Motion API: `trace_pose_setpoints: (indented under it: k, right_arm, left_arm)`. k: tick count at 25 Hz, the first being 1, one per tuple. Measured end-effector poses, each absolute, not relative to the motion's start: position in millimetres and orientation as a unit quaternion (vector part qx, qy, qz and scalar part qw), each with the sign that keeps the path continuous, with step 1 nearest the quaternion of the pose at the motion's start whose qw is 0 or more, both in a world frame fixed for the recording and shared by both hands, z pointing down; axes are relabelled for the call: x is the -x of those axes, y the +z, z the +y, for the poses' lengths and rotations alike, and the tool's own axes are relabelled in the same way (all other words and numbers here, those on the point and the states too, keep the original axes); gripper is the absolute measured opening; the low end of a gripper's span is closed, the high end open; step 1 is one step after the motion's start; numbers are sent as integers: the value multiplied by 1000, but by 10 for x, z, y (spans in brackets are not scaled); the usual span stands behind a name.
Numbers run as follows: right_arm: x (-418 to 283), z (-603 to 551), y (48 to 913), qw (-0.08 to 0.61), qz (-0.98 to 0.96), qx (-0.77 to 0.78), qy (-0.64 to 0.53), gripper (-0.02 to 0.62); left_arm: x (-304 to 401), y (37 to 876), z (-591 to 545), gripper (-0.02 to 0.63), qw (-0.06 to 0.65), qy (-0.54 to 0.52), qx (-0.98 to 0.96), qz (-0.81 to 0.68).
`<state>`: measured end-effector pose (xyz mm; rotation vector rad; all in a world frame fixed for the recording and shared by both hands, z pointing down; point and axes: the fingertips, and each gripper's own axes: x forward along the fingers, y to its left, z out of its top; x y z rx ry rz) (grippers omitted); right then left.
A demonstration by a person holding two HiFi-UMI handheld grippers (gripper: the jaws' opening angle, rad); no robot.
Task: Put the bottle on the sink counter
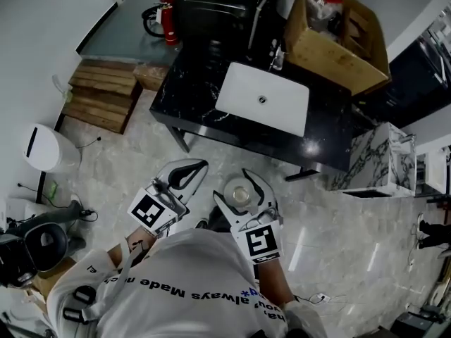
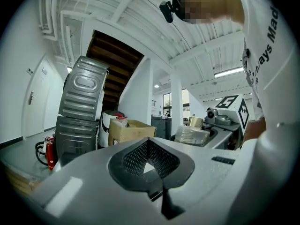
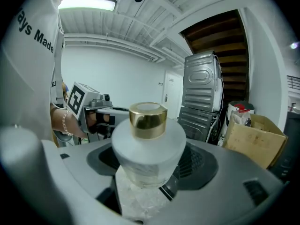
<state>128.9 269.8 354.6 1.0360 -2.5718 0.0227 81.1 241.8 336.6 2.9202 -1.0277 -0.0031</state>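
A frosted white bottle (image 3: pixel 147 146) with a gold cap stands upright between the jaws of my right gripper (image 3: pixel 150 175), which is shut on its body. In the head view the bottle (image 1: pixel 240 194) and right gripper (image 1: pixel 243 189) hang over the floor, short of the black marble sink counter (image 1: pixel 190 83) with its white basin (image 1: pixel 262 98). My left gripper (image 1: pixel 184 174) is beside the right one, shut with nothing in it; its dark pads meet in the left gripper view (image 2: pixel 149 162). That view also shows the bottle (image 2: pixel 192 134) to the right.
A cardboard box (image 1: pixel 338 34) sits on the counter's far right end. A dark ribbed appliance (image 1: pixel 211 5) stands behind the counter, with a red fire extinguisher (image 1: pixel 168 16) beside it. Wooden pallets (image 1: pixel 99 94) and a white bin (image 1: pixel 44 146) lie left; a marble block (image 1: pixel 377 160) is right.
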Motion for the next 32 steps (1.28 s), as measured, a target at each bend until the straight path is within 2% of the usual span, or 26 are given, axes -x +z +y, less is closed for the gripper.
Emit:
trace_pose_setpoints:
  k: [15, 25, 32]
  right_arm:
    - [-1893, 1540, 3572, 178, -925, -337, -2, 333]
    - [-1826, 1001, 3628, 191, -925, -327, 6, 333]
    - [-1466, 410, 3741, 200, -922, -330, 6, 333]
  left_arm:
    - [-1492, 3329, 1276, 2, 21, 14, -934, -355]
    - [-1352, 3348, 771, 2, 27, 13, -928, -370]
    - [-1024, 3433, 175, 2, 21, 5, -933, -360]
